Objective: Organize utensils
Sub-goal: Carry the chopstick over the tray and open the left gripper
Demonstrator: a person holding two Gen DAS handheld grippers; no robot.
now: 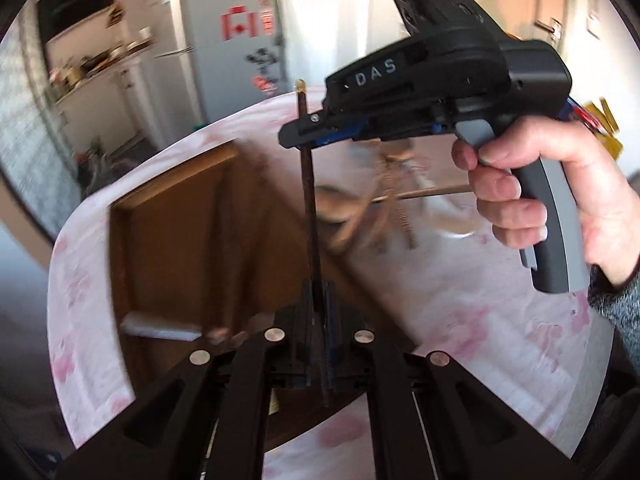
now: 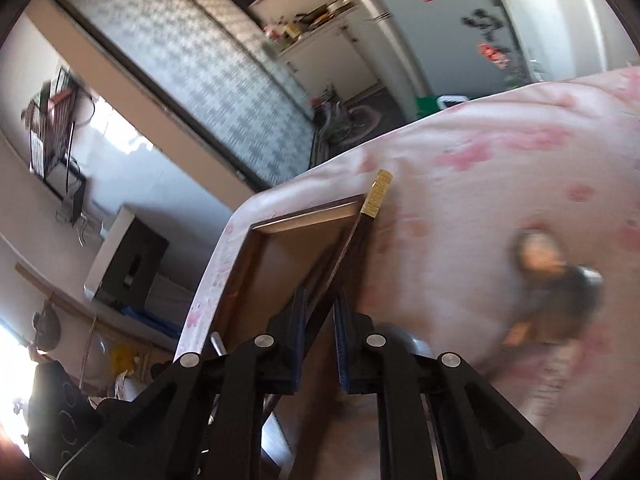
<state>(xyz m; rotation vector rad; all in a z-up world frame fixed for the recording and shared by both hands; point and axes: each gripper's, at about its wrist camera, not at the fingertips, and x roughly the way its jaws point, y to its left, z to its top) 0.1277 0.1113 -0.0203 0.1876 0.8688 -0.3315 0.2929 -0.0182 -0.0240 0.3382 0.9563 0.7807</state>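
Dark chopstick (image 1: pixel 311 200) with gold tip held over wooden tray (image 1: pixel 192 232) near desk (image 1: pixel 460 312) far-left corner. Left tongs (image 1: pixel 318 292) pinch lower end; right tongs (image 1: pixel 298 136) clamp near top. Stick looks light, stiff, slick, likely to swivel; grip mid-shaft. Loose utensil pile (image 1: pixel 384 208) lies mid-desk.

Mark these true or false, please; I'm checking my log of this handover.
1. The left gripper is clamped on a dark chopstick. True.
2. The chopstick's far end has a silver cap. False: the cap is gold.
3. The wooden tray sits on a pink-flowered cloth. True.
4. A bare hand pinches the chopstick directly. False: the hand grips the handle of the right gripper, whose fingers reach the chopstick near its top.
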